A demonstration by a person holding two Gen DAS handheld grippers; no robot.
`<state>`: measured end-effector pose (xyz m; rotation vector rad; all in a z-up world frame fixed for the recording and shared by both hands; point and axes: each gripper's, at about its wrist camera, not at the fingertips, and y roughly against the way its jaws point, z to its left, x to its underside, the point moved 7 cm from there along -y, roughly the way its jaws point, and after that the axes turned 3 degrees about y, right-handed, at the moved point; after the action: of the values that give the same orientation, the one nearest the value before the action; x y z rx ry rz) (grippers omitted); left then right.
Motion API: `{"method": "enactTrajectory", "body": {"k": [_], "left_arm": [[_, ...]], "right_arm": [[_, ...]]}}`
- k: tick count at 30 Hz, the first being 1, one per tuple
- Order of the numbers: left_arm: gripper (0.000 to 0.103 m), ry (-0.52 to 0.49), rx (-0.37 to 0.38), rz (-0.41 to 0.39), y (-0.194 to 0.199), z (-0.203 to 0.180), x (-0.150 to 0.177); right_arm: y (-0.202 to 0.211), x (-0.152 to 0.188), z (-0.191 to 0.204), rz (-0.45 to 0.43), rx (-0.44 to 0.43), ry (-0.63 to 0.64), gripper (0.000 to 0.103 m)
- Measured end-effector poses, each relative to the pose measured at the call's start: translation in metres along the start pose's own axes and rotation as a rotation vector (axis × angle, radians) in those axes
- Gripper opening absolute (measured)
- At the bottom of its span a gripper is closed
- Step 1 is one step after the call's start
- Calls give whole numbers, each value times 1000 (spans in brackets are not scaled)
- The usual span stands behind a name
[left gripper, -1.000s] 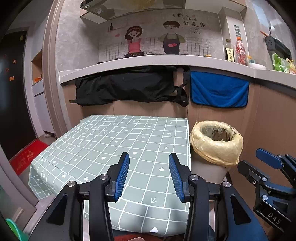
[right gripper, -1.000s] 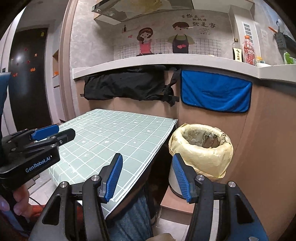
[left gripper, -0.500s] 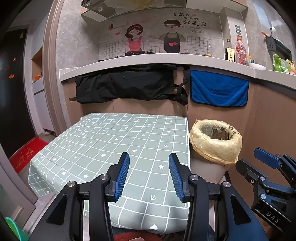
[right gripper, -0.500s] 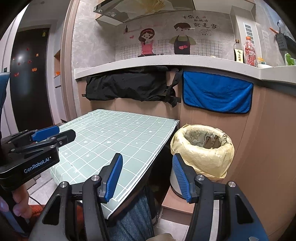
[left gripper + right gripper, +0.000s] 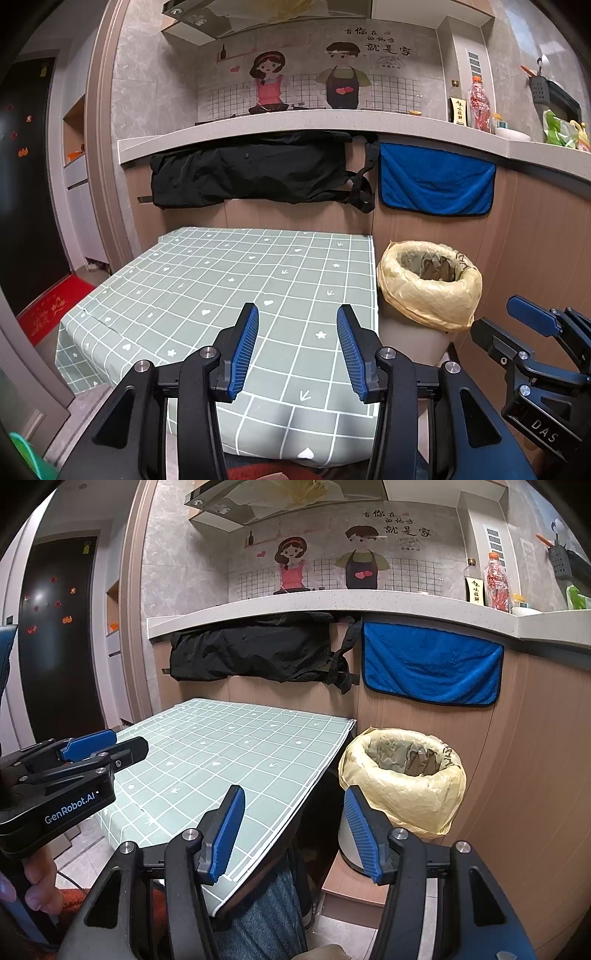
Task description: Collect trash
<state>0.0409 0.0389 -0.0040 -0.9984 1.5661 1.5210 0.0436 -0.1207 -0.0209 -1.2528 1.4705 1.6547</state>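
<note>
Right wrist view alone shows a hand (image 5: 37, 882) under the left gripper (image 5: 110, 744) and a denim-clad leg (image 5: 266, 915) beneath the table (image 5: 207, 753); left wrist view alone shows a red mat (image 5: 51, 306) by the dark door. Both grippers stand parted with nothing between the pads: left gripper (image 5: 295, 349) over the checked tablecloth, right gripper (image 5: 291, 834) over the table's edge. Beyond them, beside the table, the trash bin (image 5: 430, 288) stands apart from either jaws, lined with a yellow bag and holding crumpled brownish trash (image 5: 410, 757).

Bin (image 5: 428, 291) right of table (image 5: 229, 284), towel (image 5: 436, 181) hanging behind bin
</note>
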Motion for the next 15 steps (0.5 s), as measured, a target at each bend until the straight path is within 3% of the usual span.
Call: {"method": "enactTrajectory", "body": {"k": [15], "left_arm": [[45, -1, 0, 1, 0, -3, 0]], "right_arm": [[2, -2, 0, -6, 2, 2, 54]]}}
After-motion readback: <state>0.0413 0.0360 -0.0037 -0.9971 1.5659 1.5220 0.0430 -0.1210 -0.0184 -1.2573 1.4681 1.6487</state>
